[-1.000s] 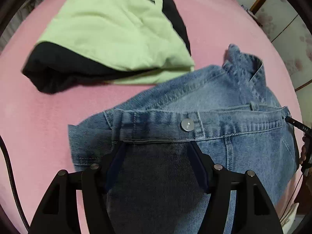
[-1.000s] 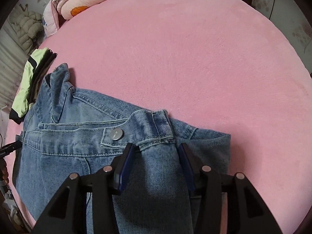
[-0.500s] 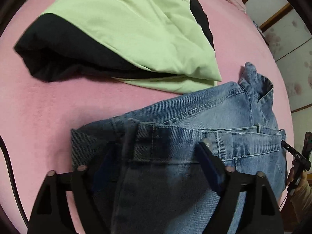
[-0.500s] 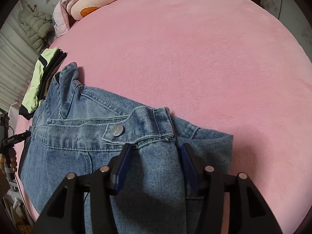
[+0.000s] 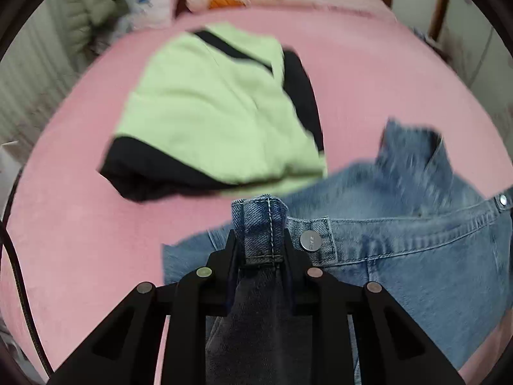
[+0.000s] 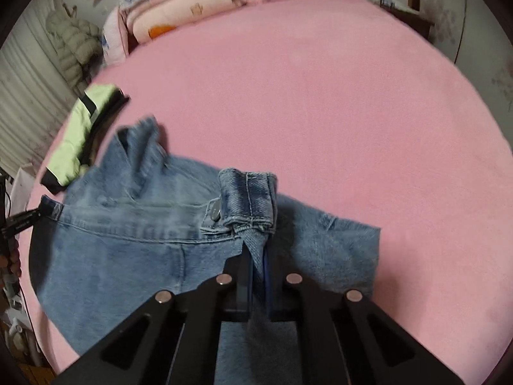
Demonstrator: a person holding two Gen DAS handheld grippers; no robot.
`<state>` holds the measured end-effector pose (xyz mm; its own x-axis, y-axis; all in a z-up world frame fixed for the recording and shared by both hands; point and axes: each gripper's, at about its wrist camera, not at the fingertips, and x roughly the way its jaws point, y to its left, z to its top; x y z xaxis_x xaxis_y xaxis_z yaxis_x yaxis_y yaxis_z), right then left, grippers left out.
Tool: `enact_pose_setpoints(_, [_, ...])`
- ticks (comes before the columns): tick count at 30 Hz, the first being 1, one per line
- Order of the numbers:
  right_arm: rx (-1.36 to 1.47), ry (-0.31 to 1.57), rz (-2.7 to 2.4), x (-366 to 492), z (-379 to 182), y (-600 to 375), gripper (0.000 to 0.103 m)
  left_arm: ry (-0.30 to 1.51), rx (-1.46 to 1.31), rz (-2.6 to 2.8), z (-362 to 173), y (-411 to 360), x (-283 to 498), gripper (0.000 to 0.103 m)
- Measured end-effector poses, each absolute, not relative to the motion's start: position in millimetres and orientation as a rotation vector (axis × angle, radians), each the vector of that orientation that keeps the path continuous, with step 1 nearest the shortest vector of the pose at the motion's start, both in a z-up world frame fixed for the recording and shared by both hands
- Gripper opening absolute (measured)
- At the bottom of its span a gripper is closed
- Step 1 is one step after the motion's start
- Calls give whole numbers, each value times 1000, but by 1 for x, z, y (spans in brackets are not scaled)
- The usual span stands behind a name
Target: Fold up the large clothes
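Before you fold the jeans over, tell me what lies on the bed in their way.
Nothing visible blocks the open pink bed beyond the jeans. Only the folded green and black garment lies close, beside the waistband on the left gripper's side. Both grippers, the right gripper too, are already clamped on the waistband.

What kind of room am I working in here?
Most likely a bedroom: the jeans lie on a pink-covered bed, folded quilts are stacked at its head, and a puffer coat hangs alongside.
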<state>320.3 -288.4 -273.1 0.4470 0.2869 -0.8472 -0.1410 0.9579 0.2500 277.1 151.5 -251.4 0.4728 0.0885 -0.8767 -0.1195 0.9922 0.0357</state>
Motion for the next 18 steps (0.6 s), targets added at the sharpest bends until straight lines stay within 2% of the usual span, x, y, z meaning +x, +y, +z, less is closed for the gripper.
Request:
enact_pose_setpoints(6, [173,976,218,327,-250,-291,4,968,-65,181,-239,158,288,21])
enact_pose_setpoints(11, [123,1057,159,347,-306,-284,4,1020,-26,229,-295,157,298,21])
enact_pose_setpoints(14, [72,1102,120,350,-338,-277,8,1043,-1,253,-325,155,299,27])
enact_pose_setpoints(17, [46,1089,112,350,-338,-274,10,1021,5,269,-330,155,299,33])
enact_pose_setpoints(18, [40,1090,109,349,-337,-273,10,1017,-5,272,-329,157,299,38])
